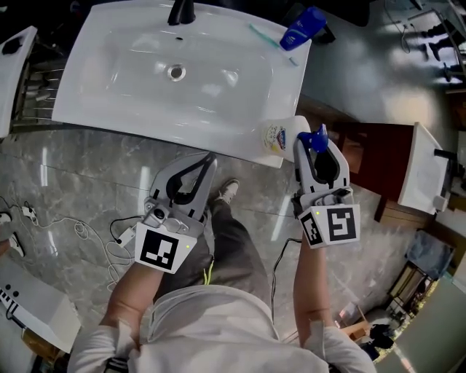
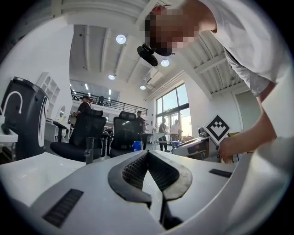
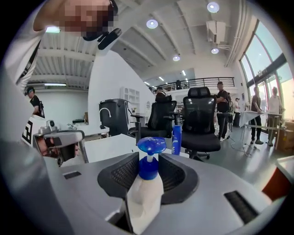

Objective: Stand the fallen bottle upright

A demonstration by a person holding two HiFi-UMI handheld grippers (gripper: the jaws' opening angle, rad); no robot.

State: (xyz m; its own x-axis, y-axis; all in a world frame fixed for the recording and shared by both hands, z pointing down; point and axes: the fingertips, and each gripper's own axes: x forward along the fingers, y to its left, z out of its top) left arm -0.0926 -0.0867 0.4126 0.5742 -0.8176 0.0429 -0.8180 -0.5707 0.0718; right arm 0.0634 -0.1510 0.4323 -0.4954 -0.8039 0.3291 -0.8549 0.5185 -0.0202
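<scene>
Pump bottle (image 1: 279, 135) pinched by the right gripper (image 1: 317, 143) at the sink's (image 1: 109, 102) corner.
Beyond it, a blue tube (image 1: 302, 28) and a toothbrush (image 1: 263, 35) are seen; the left gripper (image 1: 207, 162), pressed together and empty, is held just short of the rim.

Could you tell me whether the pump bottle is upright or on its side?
Roughly upright: in the right gripper view the pump bottle has its blue pump on top, clamped in the right gripper.

A white washbasin (image 1: 109, 95) — black tap (image 1: 182, 11) at its back rim, drain (image 1: 175, 71) in the bowl. On its far right corner rest a blue bottle (image 1: 302, 28) and a teal toothbrush (image 1: 263, 34), just beside each other — a white pump bottle (image 1: 280, 135) at the near right corner.
</scene>
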